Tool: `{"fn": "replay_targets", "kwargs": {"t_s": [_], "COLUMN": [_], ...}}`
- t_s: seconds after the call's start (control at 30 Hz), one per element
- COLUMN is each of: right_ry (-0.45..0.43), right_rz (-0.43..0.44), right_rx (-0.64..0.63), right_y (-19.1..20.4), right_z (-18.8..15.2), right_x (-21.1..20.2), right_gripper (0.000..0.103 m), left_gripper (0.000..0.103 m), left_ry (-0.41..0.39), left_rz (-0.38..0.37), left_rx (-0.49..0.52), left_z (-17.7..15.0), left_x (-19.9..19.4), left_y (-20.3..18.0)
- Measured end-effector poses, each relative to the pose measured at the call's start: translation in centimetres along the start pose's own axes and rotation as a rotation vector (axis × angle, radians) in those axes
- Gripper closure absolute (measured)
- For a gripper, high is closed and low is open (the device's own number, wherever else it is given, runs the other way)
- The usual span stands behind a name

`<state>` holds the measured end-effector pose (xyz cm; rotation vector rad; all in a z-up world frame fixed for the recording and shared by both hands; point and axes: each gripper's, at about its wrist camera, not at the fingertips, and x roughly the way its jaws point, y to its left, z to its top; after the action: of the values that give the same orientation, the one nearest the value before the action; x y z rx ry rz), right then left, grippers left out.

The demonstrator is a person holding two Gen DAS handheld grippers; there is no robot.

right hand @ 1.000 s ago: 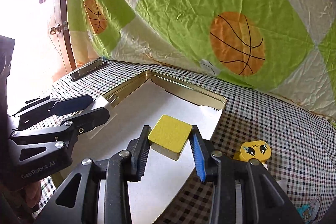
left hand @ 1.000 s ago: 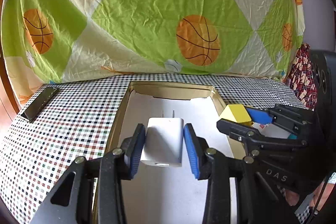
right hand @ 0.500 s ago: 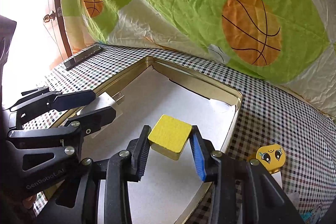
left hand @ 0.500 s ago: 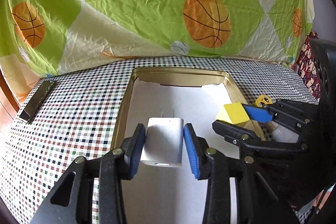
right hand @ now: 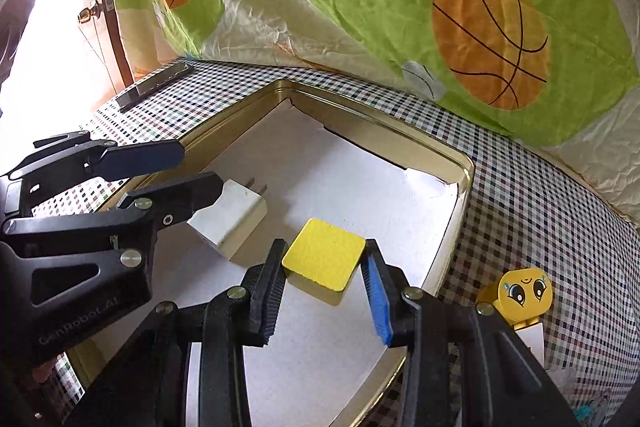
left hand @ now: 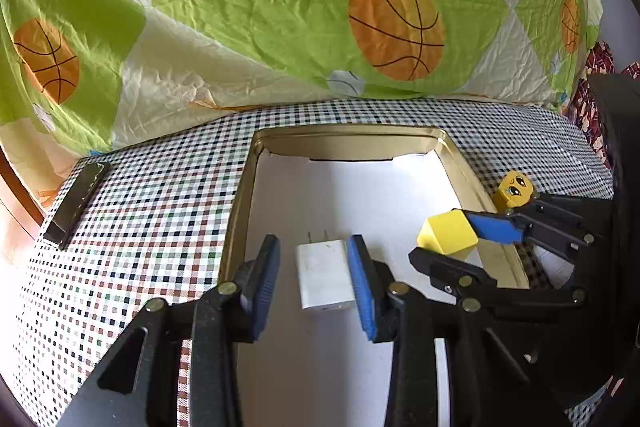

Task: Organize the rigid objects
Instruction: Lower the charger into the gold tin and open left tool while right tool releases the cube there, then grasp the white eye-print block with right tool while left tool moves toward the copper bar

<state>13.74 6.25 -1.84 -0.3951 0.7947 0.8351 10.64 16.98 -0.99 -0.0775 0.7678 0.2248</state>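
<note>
A white plug charger (left hand: 325,274) lies on the white floor of the gold tray (left hand: 240,211). My left gripper (left hand: 314,281) is open around it, with a gap on the left side. The charger also shows in the right wrist view (right hand: 232,217). My right gripper (right hand: 323,291) is shut on a yellow square block (right hand: 323,258) and holds it over the right part of the tray (right hand: 464,187). The block and right gripper also show in the left wrist view (left hand: 450,233).
A yellow toy with a cartoon face (right hand: 520,293) stands on the checked cloth right of the tray, also in the left wrist view (left hand: 514,189). A dark flat bar (left hand: 76,205) lies at the far left. A basketball-print sheet (left hand: 280,7) hangs behind.
My left gripper has opened and let go of the white charger, which now lies on the tray floor. My right gripper still holds the yellow block.
</note>
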Motion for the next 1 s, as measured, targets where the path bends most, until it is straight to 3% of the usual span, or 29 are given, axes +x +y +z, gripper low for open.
{"fn": "replay_targets", "kwargs": {"t_s": [0.1,0.13,0.17,0.23,0.43,0.53,0.67,0.83,1.0], "right_ry": [0.008,0.001,-0.014,-0.027,-0.084,-0.1,-0.153,-0.243,-0.291], "right_rz": [-0.013,-0.018,-0.01,0.006,0.003,-0.004,-0.012,-0.064,-0.194], "right_rx": [-0.015,-0.014,-0.01,-0.002,0.02,0.025,0.036,0.066,0.167], "right_y": [0.3,0.3,0.3,0.3,0.1,0.2,-0.3,-2.4,-6.8], "right_z": [0.0,0.0,-0.1,-0.3,-1.3,-1.7,-3.9,-9.8,-16.0], "right_x": [0.2,0.1,-0.1,-0.7,-2.7,-3.3,-5.8,-10.9,-15.4], "right_gripper": [0.054,0.044,0.042,0.042,0.041,0.041,0.041,0.041,0.041], "left_gripper": [0.064,0.055,0.049,0.032,0.014,0.012,0.011,0.008,0.008], "left_ry": [-0.016,-0.024,-0.035,-0.054,-0.112,-0.143,-0.207,-0.292,-0.323], "left_rz": [0.017,0.019,0.015,0.03,0.023,0.061,0.058,0.013,-0.06], "left_rx": [0.002,0.001,-0.002,-0.007,-0.049,-0.055,-0.057,-0.033,0.042], "left_z": [-0.1,-0.1,-0.2,-0.3,-0.9,-1.0,-2.3,-5.3,-7.8], "left_x": [-0.2,-0.3,-0.5,-1.0,-2.1,-2.9,-5.0,-7.9,-9.2], "left_y": [-0.2,-0.3,-0.4,-0.6,-0.8,-0.9,-1.4,-3.8,-8.9]}}
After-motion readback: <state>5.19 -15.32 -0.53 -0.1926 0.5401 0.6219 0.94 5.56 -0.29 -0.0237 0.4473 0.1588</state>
